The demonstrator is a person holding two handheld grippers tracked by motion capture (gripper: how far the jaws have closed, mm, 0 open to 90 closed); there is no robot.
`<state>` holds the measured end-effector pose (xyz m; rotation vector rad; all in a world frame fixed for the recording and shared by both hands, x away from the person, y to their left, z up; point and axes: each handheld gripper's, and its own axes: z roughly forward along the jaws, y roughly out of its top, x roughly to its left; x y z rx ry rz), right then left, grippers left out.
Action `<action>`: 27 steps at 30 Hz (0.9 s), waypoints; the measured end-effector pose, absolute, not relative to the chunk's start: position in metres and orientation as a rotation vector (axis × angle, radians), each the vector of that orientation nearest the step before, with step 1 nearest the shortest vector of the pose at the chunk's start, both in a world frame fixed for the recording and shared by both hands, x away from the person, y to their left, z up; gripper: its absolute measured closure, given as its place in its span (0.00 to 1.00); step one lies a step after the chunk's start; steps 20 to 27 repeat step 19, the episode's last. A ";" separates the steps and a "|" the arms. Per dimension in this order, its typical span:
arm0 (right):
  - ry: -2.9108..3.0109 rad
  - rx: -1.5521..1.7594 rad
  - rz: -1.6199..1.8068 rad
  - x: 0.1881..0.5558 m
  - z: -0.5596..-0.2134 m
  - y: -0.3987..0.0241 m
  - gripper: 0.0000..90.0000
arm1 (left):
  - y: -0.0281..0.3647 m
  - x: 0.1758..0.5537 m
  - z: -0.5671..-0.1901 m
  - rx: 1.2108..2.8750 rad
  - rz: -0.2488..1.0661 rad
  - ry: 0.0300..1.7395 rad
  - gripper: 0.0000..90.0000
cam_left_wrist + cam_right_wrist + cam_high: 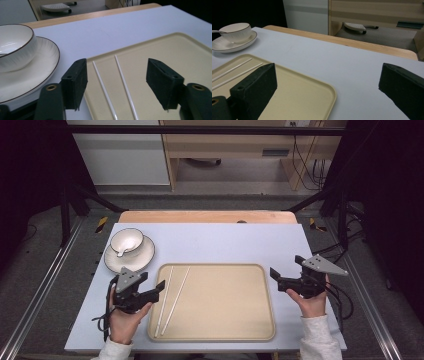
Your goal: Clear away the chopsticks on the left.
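Pale worktop w/ tray [260, 320]: chopsticks [170, 300] lie at tray's left edge. Left tool [161, 286] spread, empty, beside them; right tool [273, 272] spread. Lift clear, don't nudge sticks.

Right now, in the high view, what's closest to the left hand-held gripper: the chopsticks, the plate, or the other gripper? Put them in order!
From the left hand-held gripper:
1. Chopsticks, just beside it on the tray.
2. Plate, behind it at the table's left.
3. Right hand-held gripper, across the tray.

Two white chopsticks [171, 297] on beige tray [230, 332] — left gripper [157, 287] beside them
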<state>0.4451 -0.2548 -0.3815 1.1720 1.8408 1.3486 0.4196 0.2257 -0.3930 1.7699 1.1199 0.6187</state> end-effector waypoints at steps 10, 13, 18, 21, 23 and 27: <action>1.820 1.188 1.342 0.444 -0.381 -0.260 0.02 | 0.260 0.417 -0.407 1.774 0.656 1.094 0.14; 1.821 1.193 1.342 0.445 -0.382 -0.262 0.02 | 0.269 0.417 -0.416 1.785 0.658 1.105 0.13; 1.811 1.202 1.339 0.445 -0.383 -0.266 0.02 | 0.283 0.418 -0.424 1.758 0.637 1.130 0.12; 1.808 1.203 1.339 0.445 -0.383 -0.266 0.02 | 0.285 0.418 -0.424 1.752 0.638 1.128 0.12; 1.808 1.203 1.339 0.445 -0.383 -0.266 0.02 | 0.285 0.418 -0.424 1.752 0.638 1.128 0.12; 1.808 1.203 1.339 0.445 -0.383 -0.266 0.02 | 0.285 0.418 -0.424 1.752 0.638 1.128 0.12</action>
